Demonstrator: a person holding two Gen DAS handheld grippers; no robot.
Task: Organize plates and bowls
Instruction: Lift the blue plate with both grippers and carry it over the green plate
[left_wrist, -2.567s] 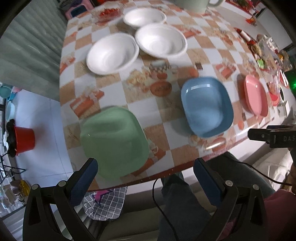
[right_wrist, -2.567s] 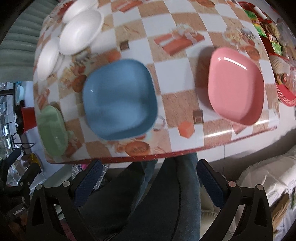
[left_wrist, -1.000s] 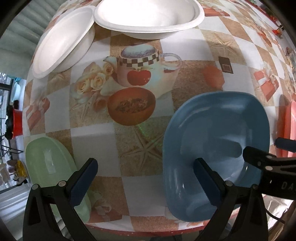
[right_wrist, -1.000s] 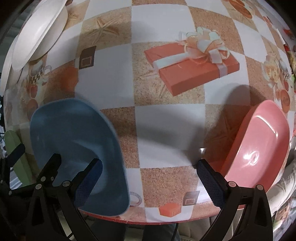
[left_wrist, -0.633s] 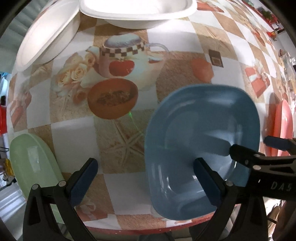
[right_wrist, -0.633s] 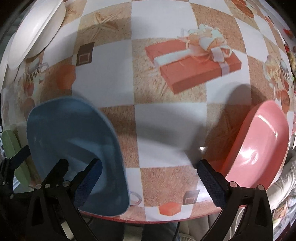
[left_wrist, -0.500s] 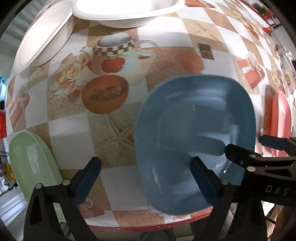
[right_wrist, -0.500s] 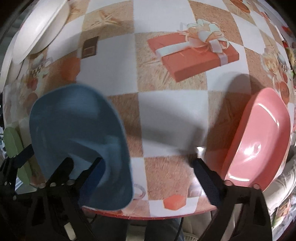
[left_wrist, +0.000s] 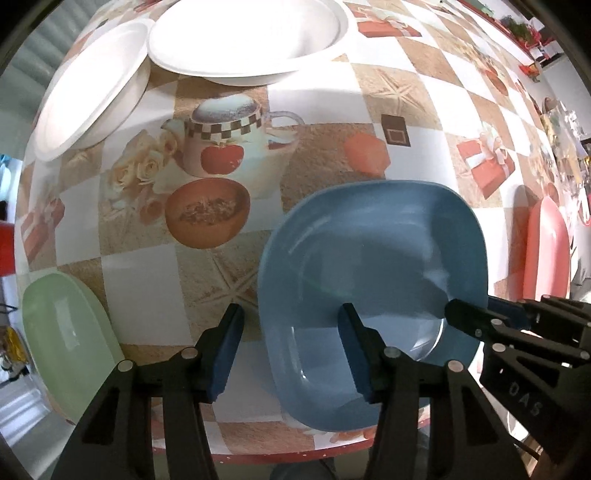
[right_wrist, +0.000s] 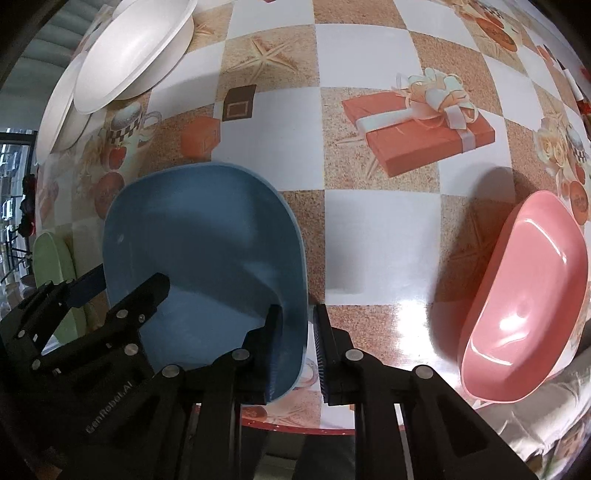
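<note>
The blue plate (right_wrist: 207, 258) at the table's near edge, now gripped from both sides: the right gripper (right_wrist: 295, 347), wide open a second ago, has clamped its jaws on the near right rim, while the left gripper (left_wrist: 291, 343) is closing astride the left rim (pads not yet touching). A lift looks imminent. The green plate (left_wrist: 62, 332) and pink plate (right_wrist: 524, 317), outside the jaws, are cut off; whether the blue plate has left the table (right_wrist: 369, 155) is unclear

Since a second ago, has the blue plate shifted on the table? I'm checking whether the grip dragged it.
Yes. In the left wrist view the blue plate has slid left, toward the printed brown bowl on the tablecloth; the gap between them has narrowed.
</note>
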